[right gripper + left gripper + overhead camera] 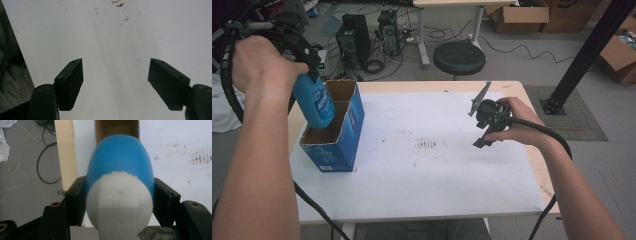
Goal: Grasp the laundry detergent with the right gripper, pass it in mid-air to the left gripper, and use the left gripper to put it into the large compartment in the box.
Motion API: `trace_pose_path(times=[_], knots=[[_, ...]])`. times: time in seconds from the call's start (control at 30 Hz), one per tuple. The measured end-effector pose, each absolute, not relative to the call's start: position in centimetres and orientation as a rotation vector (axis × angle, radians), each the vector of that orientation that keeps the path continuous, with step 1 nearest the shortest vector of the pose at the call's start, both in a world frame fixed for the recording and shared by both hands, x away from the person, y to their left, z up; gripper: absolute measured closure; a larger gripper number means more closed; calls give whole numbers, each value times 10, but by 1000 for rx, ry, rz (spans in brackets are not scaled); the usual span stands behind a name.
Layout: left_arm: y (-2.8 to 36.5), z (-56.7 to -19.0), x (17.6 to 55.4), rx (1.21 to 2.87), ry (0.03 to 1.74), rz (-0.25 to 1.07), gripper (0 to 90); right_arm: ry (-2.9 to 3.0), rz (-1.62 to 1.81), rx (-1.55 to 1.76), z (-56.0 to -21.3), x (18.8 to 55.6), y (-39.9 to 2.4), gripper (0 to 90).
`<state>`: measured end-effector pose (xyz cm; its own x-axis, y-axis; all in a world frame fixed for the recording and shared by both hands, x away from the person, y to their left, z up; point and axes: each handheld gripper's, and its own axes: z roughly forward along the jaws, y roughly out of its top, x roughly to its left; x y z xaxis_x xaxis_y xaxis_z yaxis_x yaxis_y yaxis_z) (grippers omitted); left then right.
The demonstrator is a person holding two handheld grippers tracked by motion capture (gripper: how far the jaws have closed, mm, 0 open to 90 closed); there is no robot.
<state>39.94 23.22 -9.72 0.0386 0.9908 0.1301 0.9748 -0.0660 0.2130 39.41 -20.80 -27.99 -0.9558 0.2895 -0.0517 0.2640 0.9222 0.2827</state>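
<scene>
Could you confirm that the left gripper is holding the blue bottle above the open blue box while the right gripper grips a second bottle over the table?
Not quite: the right gripper holds nothing; the right gripper view shows its jaws apart over the bare white table. The left gripper does hold the blue bottle above the blue box.

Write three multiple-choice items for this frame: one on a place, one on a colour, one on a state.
1. Where is the bottle?
A. above the open box
B. flat on the table
C. on the stool

2. What colour is the bottle's body?
A. red
B. blue
C. green

3. What is between the right gripper fingers?
A. the bottle
B. a cloth
C. nothing

Key: 1 A, the left gripper holds it over the box mouth. 2 B, blue body with a white end. 3 C, the fingers stand apart over bare table.
</scene>
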Motion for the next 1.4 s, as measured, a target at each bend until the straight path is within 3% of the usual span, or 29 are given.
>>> trace_pose_path(times=[0.37,1.4], knots=[[241,-116,402,2174,2127,353,388,2983,419,448,-278,394,-213,288],[240,-225,423,2245,2172,201,387,3002,396,474,-292,395,-215,288]])
